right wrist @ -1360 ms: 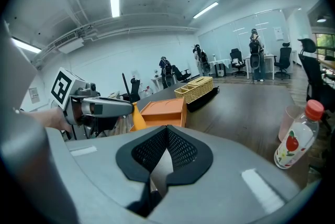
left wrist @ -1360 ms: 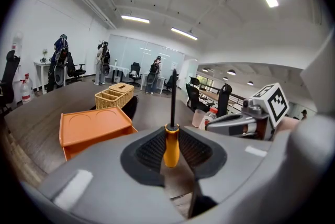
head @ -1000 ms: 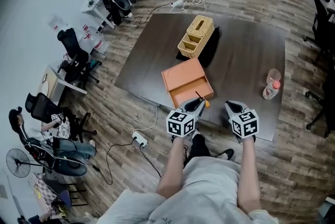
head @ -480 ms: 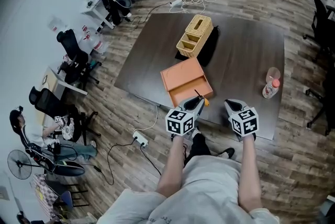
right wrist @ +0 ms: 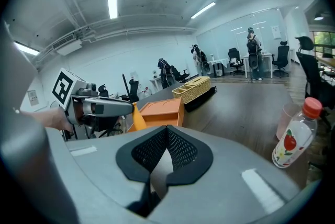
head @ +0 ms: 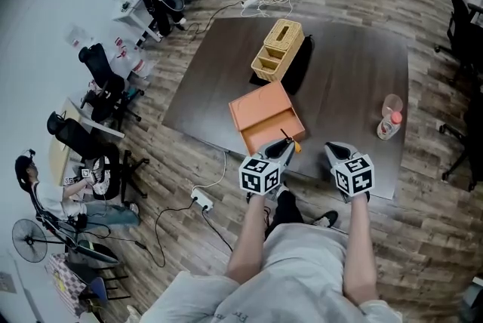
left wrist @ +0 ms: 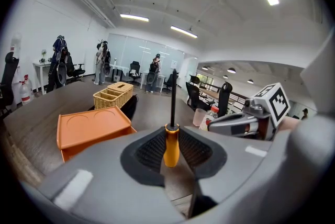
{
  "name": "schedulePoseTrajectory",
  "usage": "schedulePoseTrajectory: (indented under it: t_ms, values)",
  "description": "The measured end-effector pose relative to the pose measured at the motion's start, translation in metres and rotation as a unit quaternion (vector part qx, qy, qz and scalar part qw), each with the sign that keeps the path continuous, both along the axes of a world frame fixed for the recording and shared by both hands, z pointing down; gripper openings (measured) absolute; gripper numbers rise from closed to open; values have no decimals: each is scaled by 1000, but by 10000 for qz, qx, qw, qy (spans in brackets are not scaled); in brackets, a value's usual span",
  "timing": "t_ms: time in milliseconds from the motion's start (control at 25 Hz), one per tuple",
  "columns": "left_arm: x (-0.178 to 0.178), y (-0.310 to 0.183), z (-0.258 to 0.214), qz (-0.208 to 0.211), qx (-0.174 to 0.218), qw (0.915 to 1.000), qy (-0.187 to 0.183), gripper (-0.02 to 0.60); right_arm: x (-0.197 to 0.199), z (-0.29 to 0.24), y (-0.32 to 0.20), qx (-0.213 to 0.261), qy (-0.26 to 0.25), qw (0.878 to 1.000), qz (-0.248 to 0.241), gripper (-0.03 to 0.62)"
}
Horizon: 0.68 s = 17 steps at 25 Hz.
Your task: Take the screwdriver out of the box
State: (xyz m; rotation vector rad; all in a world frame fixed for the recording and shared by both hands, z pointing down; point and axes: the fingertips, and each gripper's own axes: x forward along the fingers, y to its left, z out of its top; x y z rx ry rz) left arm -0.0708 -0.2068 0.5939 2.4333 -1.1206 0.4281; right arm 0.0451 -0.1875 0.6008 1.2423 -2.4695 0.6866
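Observation:
The screwdriver has an orange handle and a dark shaft that points up and away. My left gripper is shut on its handle, just in front of the orange box and outside it. In the head view that gripper holds the screwdriver at the near edge of the box, near the table's front edge. My right gripper hangs beside it to the right, pads together with nothing between them. From there the left gripper and the box show on the left.
On the dark table a wicker basket stands behind the box, with a black object against its side. A plastic bottle and a cup stand at the right. Office chairs and floor cables surround the table.

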Motion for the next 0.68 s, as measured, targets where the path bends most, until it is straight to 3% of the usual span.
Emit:
schedulePoseTrajectory:
  t_ms: [680]
  values:
    - [0, 0, 7, -29, -55, 10000, -9, 132, -4, 5, 2, -91, 53, 9998, -138, -3]
